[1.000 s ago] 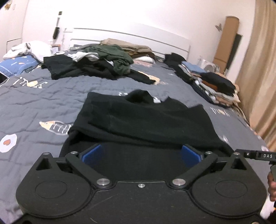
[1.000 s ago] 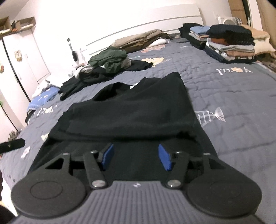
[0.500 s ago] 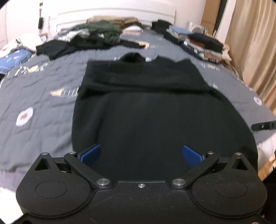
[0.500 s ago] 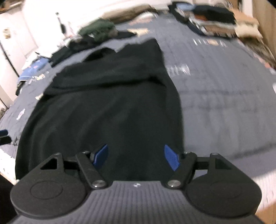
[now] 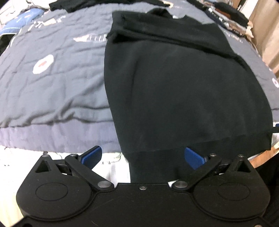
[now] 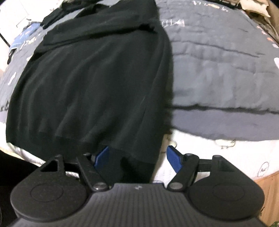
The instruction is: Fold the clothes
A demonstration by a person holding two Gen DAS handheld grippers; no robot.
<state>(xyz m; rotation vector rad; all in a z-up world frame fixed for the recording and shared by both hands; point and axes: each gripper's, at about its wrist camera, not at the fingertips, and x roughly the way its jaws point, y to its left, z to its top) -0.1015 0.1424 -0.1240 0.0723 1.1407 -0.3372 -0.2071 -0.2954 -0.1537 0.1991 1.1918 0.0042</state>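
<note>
Both grippers' fingers (image 5: 91, 156) wide; sweater (image 5: 183, 90) hem between.

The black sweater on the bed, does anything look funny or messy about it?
A little. The black sweater lies mostly flat on the grey quilt, but its hem droops over the bed's edge instead of resting on top.

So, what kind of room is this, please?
Most likely a bedroom. A black sweater lies spread on a bed with a grey quilt, its white mattress edge showing below, and more clothes are piled at the far side.
</note>
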